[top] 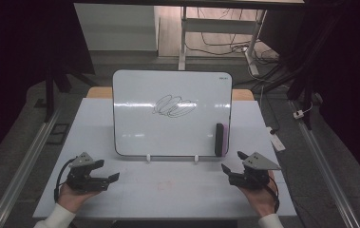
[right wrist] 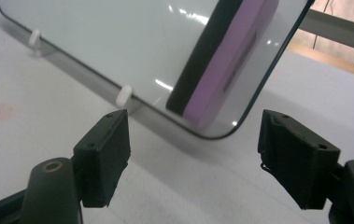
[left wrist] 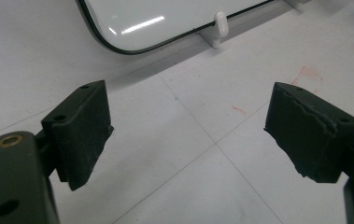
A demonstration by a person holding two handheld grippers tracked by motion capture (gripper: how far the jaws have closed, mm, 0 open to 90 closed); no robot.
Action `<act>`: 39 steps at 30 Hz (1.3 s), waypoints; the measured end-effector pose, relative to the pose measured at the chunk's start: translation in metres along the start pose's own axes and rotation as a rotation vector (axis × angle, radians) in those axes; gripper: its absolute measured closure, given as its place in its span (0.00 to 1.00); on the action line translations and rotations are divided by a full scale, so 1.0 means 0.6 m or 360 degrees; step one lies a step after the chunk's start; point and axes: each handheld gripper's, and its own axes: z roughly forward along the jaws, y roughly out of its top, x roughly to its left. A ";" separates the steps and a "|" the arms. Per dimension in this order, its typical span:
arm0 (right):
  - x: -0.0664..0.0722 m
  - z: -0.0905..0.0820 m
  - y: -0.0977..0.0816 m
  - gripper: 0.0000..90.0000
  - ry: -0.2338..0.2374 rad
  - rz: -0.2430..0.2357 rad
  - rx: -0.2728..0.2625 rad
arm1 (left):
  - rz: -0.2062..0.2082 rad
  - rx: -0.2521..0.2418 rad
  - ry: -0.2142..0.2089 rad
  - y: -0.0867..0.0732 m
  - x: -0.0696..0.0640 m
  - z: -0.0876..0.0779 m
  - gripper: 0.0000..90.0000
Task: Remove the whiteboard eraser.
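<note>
High view: both your tongs sit low over the surface (top: 135,118), near your edge, with the whiteboard (top: 135,137) propped up ahead of them.
Left tongs (top: 107,172): spread wide, nothing in them; in the left gripper view (left wrist: 188,130) there's only bare surface between the pads, and the board's lower corner is up ahead.
Right tongs (top: 231,161): also wide open and empty; right gripper view (right wrist: 193,149) puts them near the board's bottom corner.
Eraser (top: 221,139): just ahead of the right tongs, standing on end against the board's lower right part, black felt on one side, purple body (right wrist: 226,65) on the other.
Scribble (top: 173,107): farther up the board, middle-ish.
Handling guess: the eraser looks light and a bit squishy, probably foam with a felt pad, maybe magnet-stuck, so it might tug.
Where to grab: pinch it across the two long edges, around mid-height, so the felt face stays free.
Board: slick and only leaning on little white clips (right wrist: 124,94), so push gently or it might tip.
</note>
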 end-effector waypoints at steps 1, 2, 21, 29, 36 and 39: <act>0.001 0.001 0.005 0.29 -0.0011 -0.0001 -0.0003 | 0.0000 0.0000 -0.0001 0.000 0.000 0.000 0.17; 0.003 0.005 0.015 0.29 -0.0045 0.0004 -0.0002 | 0.0000 0.0000 0.0002 0.000 0.000 0.000 0.17; 0.021 0.073 0.044 0.42 -0.0247 0.0131 0.0065 | 0.0008 0.0005 0.0002 -0.002 -0.002 0.002 0.17; 0.026 0.080 0.042 0.56 -0.0302 0.0151 0.0077 | 0.0011 0.0008 0.0008 -0.004 0.000 0.002 0.17; 0.030 0.088 0.046 0.64 -0.0375 0.0195 0.0094 | 0.0008 0.0006 0.0019 -0.004 0.000 0.001 0.17; 0.034 0.085 0.047 0.69 -0.0425 0.0214 0.0096 | 0.0001 0.0008 0.0018 -0.005 0.001 0.001 0.17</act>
